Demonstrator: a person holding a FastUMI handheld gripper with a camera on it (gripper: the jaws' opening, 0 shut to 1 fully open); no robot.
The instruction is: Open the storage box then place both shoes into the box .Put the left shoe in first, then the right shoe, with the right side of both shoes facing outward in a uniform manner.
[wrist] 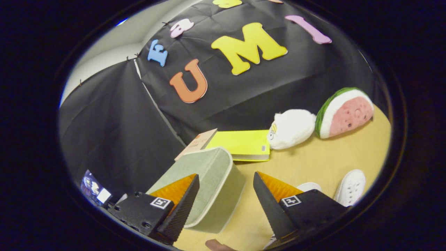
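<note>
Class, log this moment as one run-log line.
gripper: open, empty | storage box: closed, partly between fingers | white shoes: on table, outside box | stage: approaching box

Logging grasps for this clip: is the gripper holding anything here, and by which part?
Nothing is held. The gripper is open, with the lidded storage box just ahead of its fingers; no finger presses on it.

A pale sage-green fabric storage box (205,181) with cream edging sits on a tan wood-grain counter (324,160). Beyond it lie a bright yellow book (242,143), a white plush (291,128) and a pink, white and green watermelon plush (345,112); two shoes (350,186) are white.
</note>
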